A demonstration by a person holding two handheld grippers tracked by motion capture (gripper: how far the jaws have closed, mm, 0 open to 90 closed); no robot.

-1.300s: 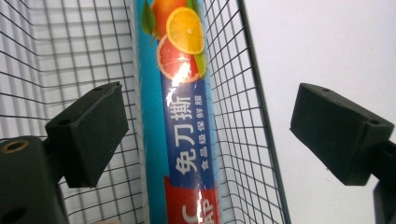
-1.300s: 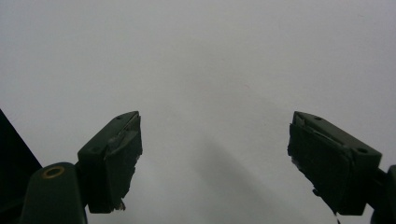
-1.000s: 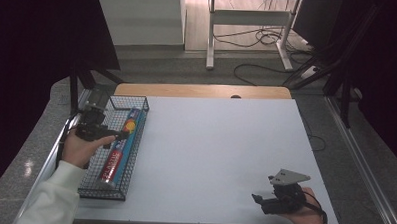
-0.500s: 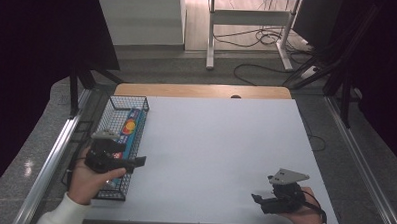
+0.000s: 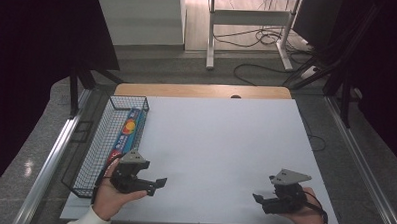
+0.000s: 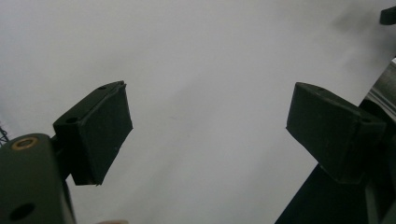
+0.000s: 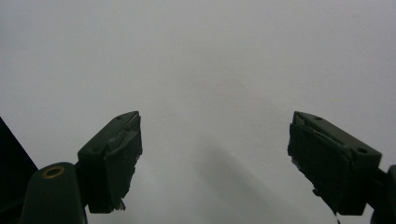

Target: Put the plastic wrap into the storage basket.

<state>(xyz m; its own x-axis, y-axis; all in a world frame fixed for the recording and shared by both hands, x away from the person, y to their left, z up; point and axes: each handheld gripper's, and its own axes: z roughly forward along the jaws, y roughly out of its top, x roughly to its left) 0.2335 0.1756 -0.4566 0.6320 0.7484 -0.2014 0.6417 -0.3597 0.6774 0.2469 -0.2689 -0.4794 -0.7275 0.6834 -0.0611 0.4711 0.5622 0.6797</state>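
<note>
**K:** While both grippers sit low at the near edge, which one is closer to the box?

**M:** Left, clearly. Left gripper (image 5: pixel 156 183) is in the hand (image 5: pixel 114 196) at the near-left, jaws wide apart with nothing between them; the left gripper view looks past both black pads (image 6: pixel 100 126) at bare white sheet. Jaws point right, toward table centre, away from the basket.

**K:** And the box from there?

**M:** Up and to its left. The long box (image 5: pixel 128 132), blue with a red near end, lies in the wire basket (image 5: pixel 92 153) against the basket's right wall. Its long axis runs near-to-far, parallel to the left edge of the white table top (image 5: pixel 220 143). The red end is just beside the left gripper's body, partly hidden behind the grey plate.

**K:** Right one?

**M:** Right gripper (image 5: pixel 257 198) is at the near-right, well apart from the basket, jaws also open and empty, pointing left. The whole table lies between it and the box.

**K:** So any pick is a left-hand job.

**M:** My read, yes. The gripper would have to swing its jaws round toward the basket and come in from above, closing across the box's short width. The basket wall touching one long side is the tight spot for a jaw.
</note>
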